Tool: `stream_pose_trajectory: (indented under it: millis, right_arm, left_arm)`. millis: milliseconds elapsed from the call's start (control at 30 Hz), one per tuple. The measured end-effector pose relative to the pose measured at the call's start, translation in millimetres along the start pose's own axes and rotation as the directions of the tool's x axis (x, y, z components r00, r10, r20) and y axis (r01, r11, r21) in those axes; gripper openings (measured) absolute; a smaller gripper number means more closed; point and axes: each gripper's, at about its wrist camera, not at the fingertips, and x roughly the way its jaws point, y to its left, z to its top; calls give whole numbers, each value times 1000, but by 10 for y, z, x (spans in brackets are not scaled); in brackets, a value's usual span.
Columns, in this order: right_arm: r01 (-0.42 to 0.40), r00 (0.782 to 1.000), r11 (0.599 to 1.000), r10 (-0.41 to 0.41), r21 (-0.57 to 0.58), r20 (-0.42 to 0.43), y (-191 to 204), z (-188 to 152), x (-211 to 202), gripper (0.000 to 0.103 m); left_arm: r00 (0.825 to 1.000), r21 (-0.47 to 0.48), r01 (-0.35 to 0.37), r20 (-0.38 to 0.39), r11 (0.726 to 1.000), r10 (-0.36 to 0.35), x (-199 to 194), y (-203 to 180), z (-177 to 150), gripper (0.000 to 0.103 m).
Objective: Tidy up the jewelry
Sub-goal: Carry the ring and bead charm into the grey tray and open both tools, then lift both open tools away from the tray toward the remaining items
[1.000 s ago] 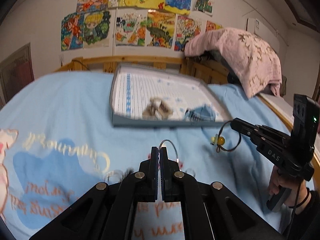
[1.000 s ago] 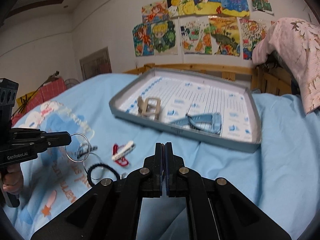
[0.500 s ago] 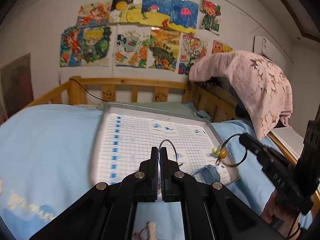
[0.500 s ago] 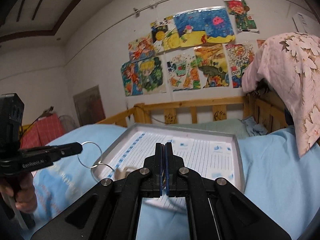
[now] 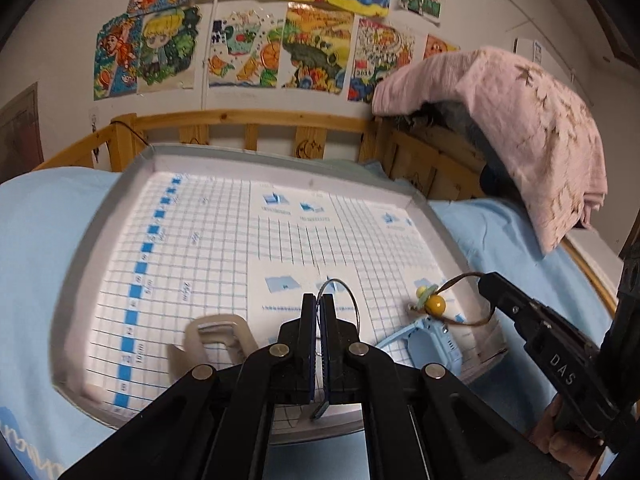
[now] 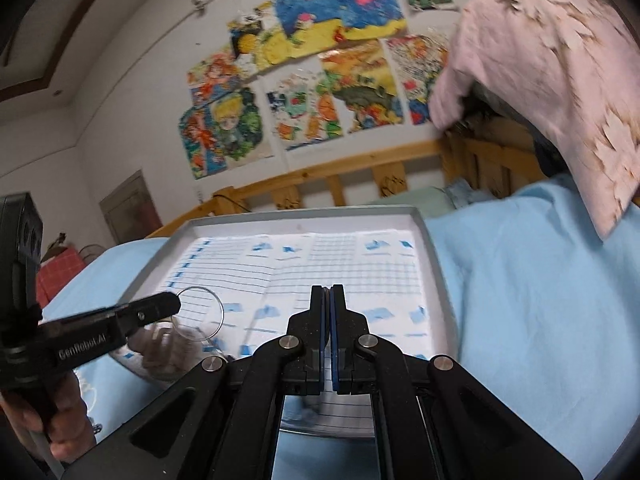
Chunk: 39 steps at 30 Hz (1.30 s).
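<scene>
A grey tray (image 5: 100,216) lined with blue-gridded paper lies on the blue bed; it also shows in the right wrist view (image 6: 434,264). My left gripper (image 5: 318,300) is shut on a thin silver ring (image 5: 352,292) and holds it above the tray's near part; the ring (image 6: 218,312) also shows in the right wrist view. My right gripper (image 6: 328,290) is shut on a brown cord with a yellow bead (image 5: 436,303), hanging over the tray's right side. A beige hair clip (image 5: 216,332) and a blue clip (image 5: 424,340) lie in the tray.
A wooden bed rail (image 5: 248,120) runs behind the tray. A pink blanket (image 5: 532,128) hangs over the rail at the right. Drawings (image 5: 248,52) cover the wall. The blue sheet (image 6: 532,288) spreads to the right of the tray.
Both grippers have moved forward from over the bed sheet to above the tray, carrying the ring and the beaded cord with them.
</scene>
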Motion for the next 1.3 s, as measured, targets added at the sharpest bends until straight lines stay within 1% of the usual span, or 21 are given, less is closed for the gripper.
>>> stream_pose_trajectory:
  millis: [100,233,333,400,467,500,667,700,733,767,800,833,900,967,1000,1033,1067,1100,1167,1267,1300]
  right_arm:
    - [21,999,1000,-21,9,-48,-41,-63,92,2]
    - [28,996,999,-26,21,-89,-75,-117,158,3]
    - [30,995,999,-28,27,-100,-90,-119,149,4]
    - [32,995,999,-30,24,-97,-69,-125,103,10]
    - [35,996,999,-34,21,-82,-61,-107,43,34]
    - [38,997,999,-36,19,-71,-52,-96,3,37]
    - [54,998,998,-54,-12,-27,14,16,-262,38]
    - [60,998,998,-60,-23,-14,38,39,-345,39]
    - [63,998,998,-63,-31,-4,48,63,-405,45]
    - [66,998,997,-66,-44,13,74,91,-498,52]
    - [67,998,996,-66,-51,24,74,120,-567,54]
    - [69,997,996,-66,-62,42,99,149,-669,56]
    - [69,995,995,-64,-69,73,136,206,-842,61]
    - [65,993,995,-57,-79,100,203,243,-1035,70]
    - [63,993,994,-54,-85,107,230,253,-1099,72]
    - [59,992,994,-47,-95,118,281,261,-1201,73]
    - [55,991,993,-42,-102,126,317,265,-1279,76]
    - [53,990,992,-38,-111,134,363,266,-1360,78]
    - [47,988,991,-27,-123,153,448,264,-1522,88]
    - [35,983,991,-11,-129,181,571,185,-1796,97]
    - [34,983,991,-9,-133,185,607,151,-1855,98]
  left_arm:
    - [1000,10,-23,-1,1000,23,40,-27,-40,3]
    - [999,-12,-18,-40,1000,17,86,11,-65,3]
    - [999,-38,-12,-34,999,11,37,55,-81,3]
    - [1000,-55,4,-26,998,-5,-20,92,-72,3]
    - [1000,-62,7,-16,998,-8,-108,100,-60,3]
    - [1000,-68,11,-11,998,-12,-155,108,-53,3]
    - [1000,-86,29,12,996,-28,-416,120,-9,5]
    - [999,-83,31,21,996,-29,-502,112,-6,10]
    - [999,-80,32,30,996,-30,-579,109,-8,24]
    - [999,-80,31,40,996,-28,-647,117,-13,35]
    - [998,-83,23,63,996,-17,-759,120,-22,65]
    - [994,-91,10,107,996,0,-898,131,-42,85]
    - [984,-105,9,178,994,10,-1132,150,-82,86]
    - [983,-112,15,184,994,6,-1290,165,-99,87]
    - [980,-115,6,196,993,17,-1392,175,-127,90]
    - [975,-112,-7,219,994,31,-1508,184,-167,99]
    - [970,-110,-20,240,994,46,-1613,191,-205,103]
    - [962,-107,-33,265,994,60,-1721,197,-245,103]
    - [955,-97,-47,288,994,73,-1905,215,-306,103]
    - [945,-89,-76,311,993,100,-2206,252,-462,103]
    - [942,-88,-83,319,993,107,-2299,263,-524,103]
